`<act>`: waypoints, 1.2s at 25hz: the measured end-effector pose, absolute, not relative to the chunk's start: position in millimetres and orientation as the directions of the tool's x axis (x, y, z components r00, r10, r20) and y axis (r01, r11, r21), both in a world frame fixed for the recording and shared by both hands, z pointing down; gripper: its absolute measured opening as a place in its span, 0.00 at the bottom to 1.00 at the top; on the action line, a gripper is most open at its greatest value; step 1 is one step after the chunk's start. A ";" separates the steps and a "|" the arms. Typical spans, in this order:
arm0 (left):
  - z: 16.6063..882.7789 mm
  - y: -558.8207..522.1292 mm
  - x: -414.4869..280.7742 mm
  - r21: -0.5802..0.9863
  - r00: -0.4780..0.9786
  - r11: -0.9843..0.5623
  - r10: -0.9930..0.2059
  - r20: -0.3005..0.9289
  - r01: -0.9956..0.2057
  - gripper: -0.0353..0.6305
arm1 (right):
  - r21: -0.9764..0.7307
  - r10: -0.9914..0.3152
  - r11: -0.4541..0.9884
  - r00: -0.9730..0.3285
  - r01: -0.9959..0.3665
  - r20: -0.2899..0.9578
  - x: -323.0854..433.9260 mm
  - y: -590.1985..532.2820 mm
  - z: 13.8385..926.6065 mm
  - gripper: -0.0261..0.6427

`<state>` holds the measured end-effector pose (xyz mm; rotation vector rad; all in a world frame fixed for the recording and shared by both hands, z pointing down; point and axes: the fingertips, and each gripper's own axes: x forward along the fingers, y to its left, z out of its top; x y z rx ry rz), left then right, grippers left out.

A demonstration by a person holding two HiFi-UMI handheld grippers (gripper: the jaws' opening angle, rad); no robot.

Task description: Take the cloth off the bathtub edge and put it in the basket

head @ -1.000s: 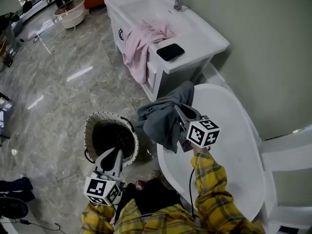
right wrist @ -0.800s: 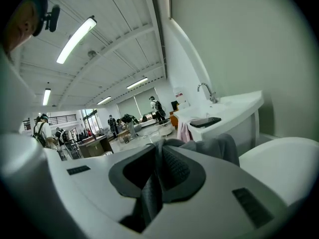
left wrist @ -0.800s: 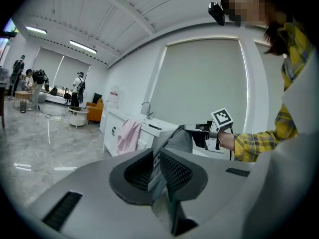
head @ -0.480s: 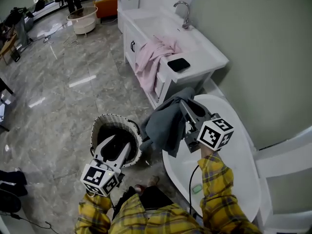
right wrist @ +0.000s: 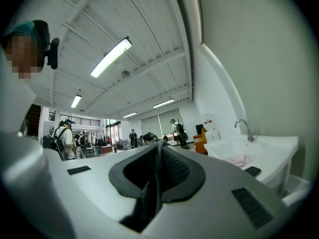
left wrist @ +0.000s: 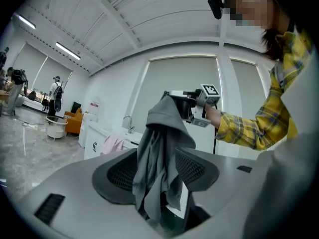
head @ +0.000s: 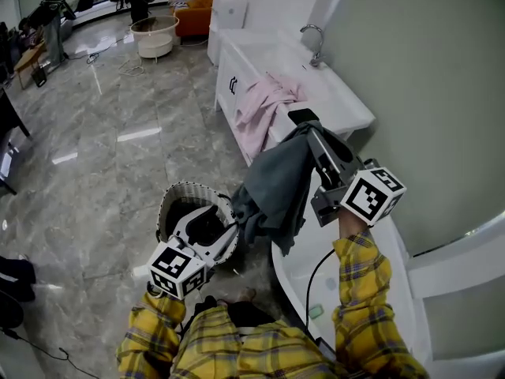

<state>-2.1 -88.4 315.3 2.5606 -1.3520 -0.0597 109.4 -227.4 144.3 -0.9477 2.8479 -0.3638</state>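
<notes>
Cloth (head: 276, 188), where is it hanging right now?
— I'm holding it up by its top edge in the right gripper (head: 310, 130). Those jaws are squeezing together on a thin fold of the grey fabric, and the rest is draping down to the left of the bathtub (head: 292, 279).
— And what is your other tool doing?
— I'm bringing the left gripper (head: 226, 226) in at the bottom of the cloth, just beside the basket (head: 168, 204) rim. Its jaws have just been opening and are standing wide apart. The hanging folds are dangling between them, and neither pad is pressing on the fabric.
— Is it touching the basket?
— I'm not able to tell.
</notes>
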 end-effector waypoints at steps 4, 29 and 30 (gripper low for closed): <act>316.3 -82.6 -5.2 0.236 0.579 -0.553 -0.813 0.057 -0.799 0.44 | -0.227 -0.543 0.827 -0.836 -0.515 -0.081 81.7 -207.2 94.5 0.12; 276.6 -112.5 -78.6 0.222 0.270 -0.267 -0.963 -0.018 -0.938 0.15 | -0.010 -0.311 0.950 -0.946 -0.311 -0.090 -8.6 -129.7 -26.9 0.12; 271.8 -111.1 -88.2 0.229 0.247 -0.246 -0.969 -0.025 -0.942 0.14 | -0.009 -0.302 0.953 -0.949 -0.302 -0.092 -11.6 -128.7 -28.2 0.12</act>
